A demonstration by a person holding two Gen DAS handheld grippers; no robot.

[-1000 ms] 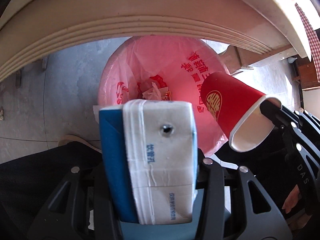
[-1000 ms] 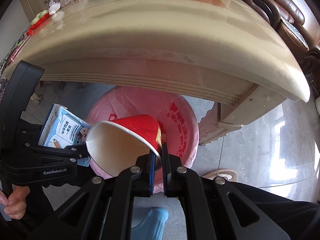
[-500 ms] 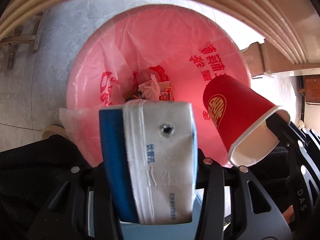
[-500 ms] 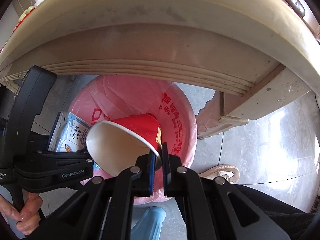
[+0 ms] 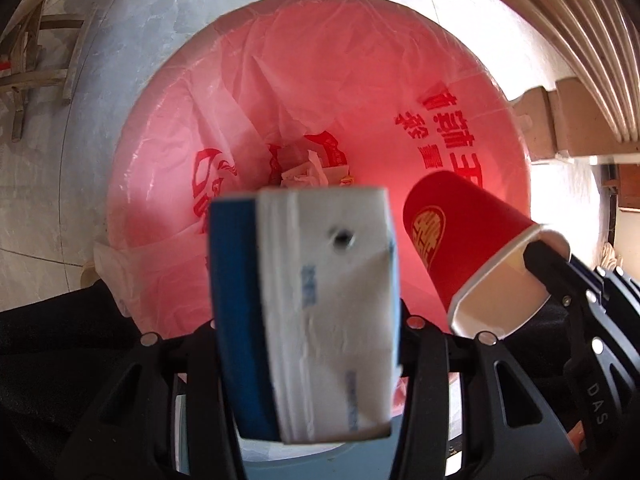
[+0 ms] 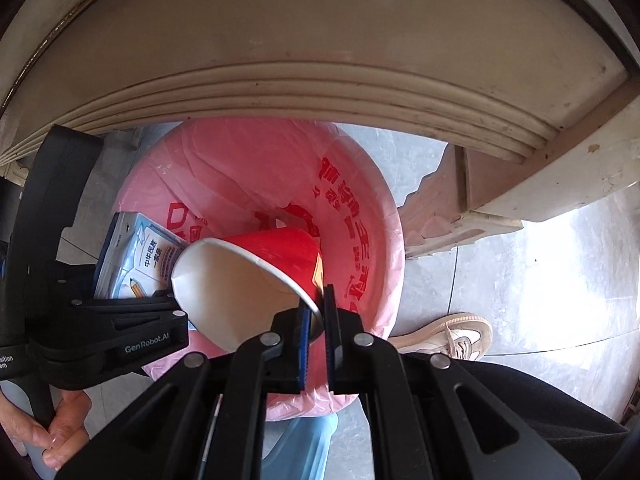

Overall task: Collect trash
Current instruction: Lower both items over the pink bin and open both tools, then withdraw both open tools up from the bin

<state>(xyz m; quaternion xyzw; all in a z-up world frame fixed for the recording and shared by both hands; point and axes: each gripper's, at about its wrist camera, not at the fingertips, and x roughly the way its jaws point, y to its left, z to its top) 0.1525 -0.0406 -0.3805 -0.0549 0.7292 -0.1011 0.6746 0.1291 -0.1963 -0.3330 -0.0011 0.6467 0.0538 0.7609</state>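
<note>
Here, grips a blue-and-white drink carton in the left hand-held gripper, jaws partly apart and pressed against the carton's two sides. Shows the face with the punched straw hole to the left wrist camera. Hangs the carton directly above the open mouth of a pink bag printed with red characters.

Pinches the wall of a red paper cup at its rim with the right hand-held gripper, jaws closed almost together, one finger inside the cup and the other outside. Tips the cup onto its side, white inside turned toward the right wrist camera, base pointing down into the bag. Keeps it over the bag's mouth too, just beside the carton. Cannot tell whether cup and carton touch.

Lines a light blue bin with the pink bag. Deep inside, a crumpled white tissue among some wrappers.

Below the moulded edge of a cream table, on a grey tiled floor. Just beside the bin, a beige shoe under a black trouser leg. At the lower left of the right wrist view, a bare hand wrapped around the left hand-held gripper's black handle.
</note>
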